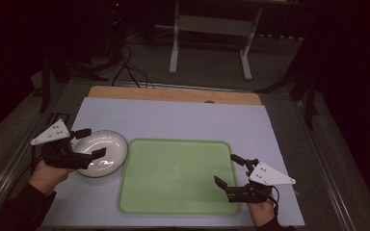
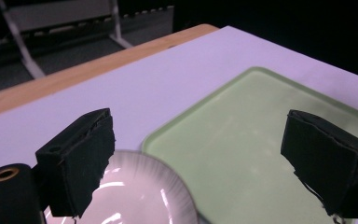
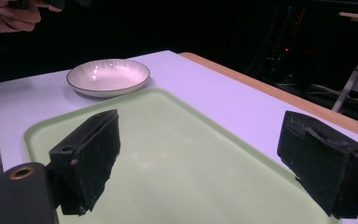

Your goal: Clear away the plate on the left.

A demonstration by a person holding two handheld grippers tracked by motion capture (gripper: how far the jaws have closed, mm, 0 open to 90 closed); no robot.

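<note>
Hovering over the near-left rim of a white plate (image 1: 101, 153), the left hand-held gripper (image 1: 90, 143) has its jaws spread wide, one on each side of the plate's edge in the high view, with neither pad pressing on it. From the left gripper view, the plate (image 2: 135, 196) lies low between and just below the two black jaws, and a pale green tray (image 2: 251, 154) stretches ahead of them and toward the right-hand jaw, its corner just beside the plate's rim. The right hand-held gripper (image 1: 232, 171) is held over the tray's (image 1: 173, 175) near right corner, jaws likewise wide apart and nothing between them. Looking along the right gripper view, the tray (image 3: 177, 154) spreads out beneath and ahead of the jaws, and the plate (image 3: 108, 76) sits well beyond them on the lavender worktop (image 3: 200, 88), off the tray's far corner. A hand (image 3: 9, 16) shows at the top left of that view.
</note>
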